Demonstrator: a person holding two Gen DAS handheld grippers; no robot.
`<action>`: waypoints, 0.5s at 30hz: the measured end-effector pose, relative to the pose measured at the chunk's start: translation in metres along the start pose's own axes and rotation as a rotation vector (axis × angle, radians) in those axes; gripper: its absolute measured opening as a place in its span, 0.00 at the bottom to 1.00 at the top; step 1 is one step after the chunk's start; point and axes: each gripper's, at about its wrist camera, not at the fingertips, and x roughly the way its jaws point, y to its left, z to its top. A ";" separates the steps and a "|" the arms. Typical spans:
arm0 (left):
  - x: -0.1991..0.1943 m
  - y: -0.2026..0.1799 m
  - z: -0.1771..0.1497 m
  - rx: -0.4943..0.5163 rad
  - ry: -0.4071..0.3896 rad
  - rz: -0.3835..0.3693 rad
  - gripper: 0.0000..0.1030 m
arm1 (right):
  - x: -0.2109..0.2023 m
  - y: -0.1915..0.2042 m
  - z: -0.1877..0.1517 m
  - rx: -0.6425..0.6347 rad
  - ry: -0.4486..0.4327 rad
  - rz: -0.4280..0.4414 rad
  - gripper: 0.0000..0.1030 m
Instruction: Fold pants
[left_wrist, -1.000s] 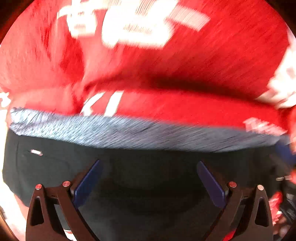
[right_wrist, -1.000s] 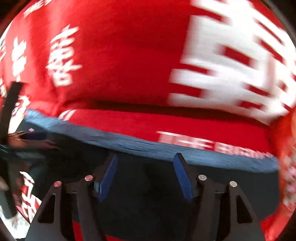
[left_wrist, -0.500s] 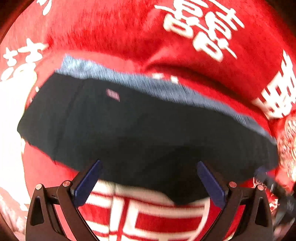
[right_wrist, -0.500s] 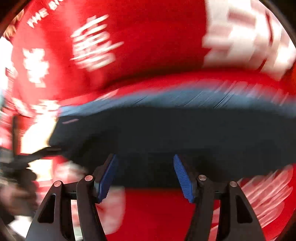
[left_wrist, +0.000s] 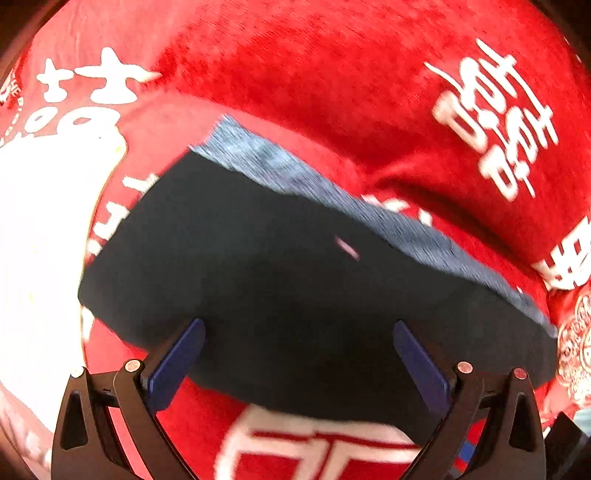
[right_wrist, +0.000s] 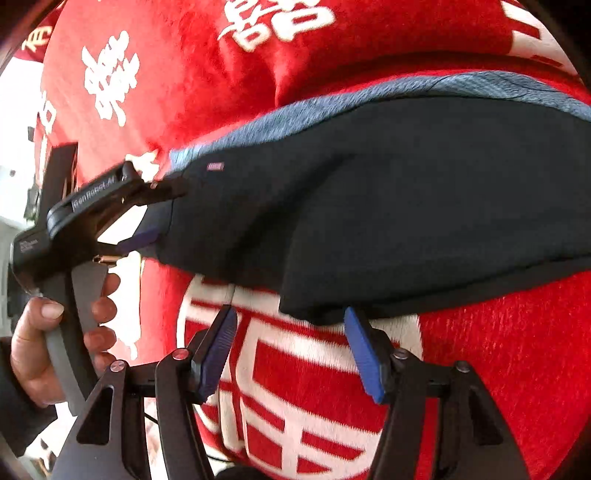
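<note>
The pants (left_wrist: 295, 280) are dark navy with a blue-grey waistband (left_wrist: 332, 195), folded into a flat bundle on a red blanket. In the left wrist view my left gripper (left_wrist: 299, 354) is open, its blue pads over the near edge of the pants. In the right wrist view the pants (right_wrist: 388, 192) lie ahead. My right gripper (right_wrist: 295, 347) is open just in front of their near fold, holding nothing. The left gripper (right_wrist: 147, 218) shows there at the pants' left end, in a hand.
The red plush blanket (right_wrist: 480, 350) with white characters covers the whole surface. A raised fold of it (left_wrist: 369, 110) lies behind the pants. A bright white area (left_wrist: 37, 240) is at the left.
Both grippers have pulled back from the pants. The bundle now lies farther ahead and its near edge and the blanket in front of it show. Both stay open.
</note>
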 end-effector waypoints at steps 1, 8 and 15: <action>0.001 0.004 0.004 -0.002 -0.003 0.007 1.00 | -0.001 0.000 0.001 0.000 -0.026 0.000 0.62; 0.014 0.025 0.011 0.048 0.004 0.022 1.00 | 0.022 0.005 0.010 0.070 -0.064 -0.050 0.41; 0.021 0.014 -0.002 0.234 0.026 0.161 1.00 | 0.024 0.016 0.018 0.029 -0.037 -0.115 0.08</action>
